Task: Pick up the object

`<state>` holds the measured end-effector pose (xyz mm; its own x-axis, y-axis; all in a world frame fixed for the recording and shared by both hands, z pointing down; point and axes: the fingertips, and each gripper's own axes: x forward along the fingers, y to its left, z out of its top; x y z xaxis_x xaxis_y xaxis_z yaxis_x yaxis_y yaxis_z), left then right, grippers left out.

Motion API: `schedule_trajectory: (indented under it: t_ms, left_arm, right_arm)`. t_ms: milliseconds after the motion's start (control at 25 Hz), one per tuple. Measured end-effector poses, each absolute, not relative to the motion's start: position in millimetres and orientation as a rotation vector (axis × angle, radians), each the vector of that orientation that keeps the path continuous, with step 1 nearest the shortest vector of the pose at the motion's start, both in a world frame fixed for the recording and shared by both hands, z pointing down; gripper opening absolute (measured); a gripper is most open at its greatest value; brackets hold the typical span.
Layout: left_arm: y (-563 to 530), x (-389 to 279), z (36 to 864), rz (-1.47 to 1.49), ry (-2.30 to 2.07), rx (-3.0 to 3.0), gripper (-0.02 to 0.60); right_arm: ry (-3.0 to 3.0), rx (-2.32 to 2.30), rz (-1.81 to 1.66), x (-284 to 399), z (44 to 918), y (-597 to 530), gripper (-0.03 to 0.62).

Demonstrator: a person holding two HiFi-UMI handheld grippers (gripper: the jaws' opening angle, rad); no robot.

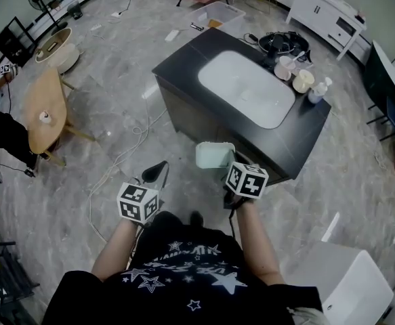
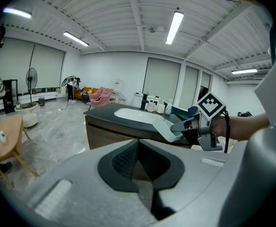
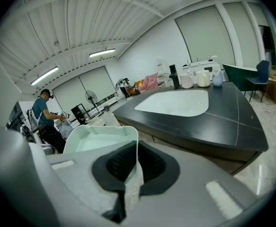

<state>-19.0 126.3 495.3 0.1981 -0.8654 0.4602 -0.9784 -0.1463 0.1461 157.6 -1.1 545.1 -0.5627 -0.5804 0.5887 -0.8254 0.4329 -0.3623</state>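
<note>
A pale mint, square-sided container [image 1: 214, 156] hangs in the air in front of the black counter. My right gripper [image 1: 221, 168] is shut on one of its walls. In the right gripper view the thin wall [image 3: 134, 160] runs straight between the dark pads, and the open container [image 3: 97, 138] sits to the left. The left gripper view shows the same container [image 2: 167, 128] held out by the right gripper [image 2: 194, 125]. My left gripper [image 1: 155, 172] hovers lower left over the floor, apart from the container. Its pads [image 2: 128, 161] meet with nothing between them.
A black counter [image 1: 183, 63] with a white sunken basin [image 1: 246, 87] stands just ahead, with bottles and cups [image 1: 299, 76] at its far end. Cables [image 1: 126, 154] trail across the marble floor. A wooden table [image 1: 45, 110] is at the left, where a person [image 3: 45, 119] stands.
</note>
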Motion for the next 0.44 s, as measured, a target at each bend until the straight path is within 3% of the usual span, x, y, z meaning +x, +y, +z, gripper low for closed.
schedule_trajectory:
  t_ms: [440]
  left_arm:
    - [215, -37, 502, 0.337, -1.743, 2.003, 0.011]
  right_arm:
    - [-2.316, 1.166, 0.889, 134, 548, 64, 0.011]
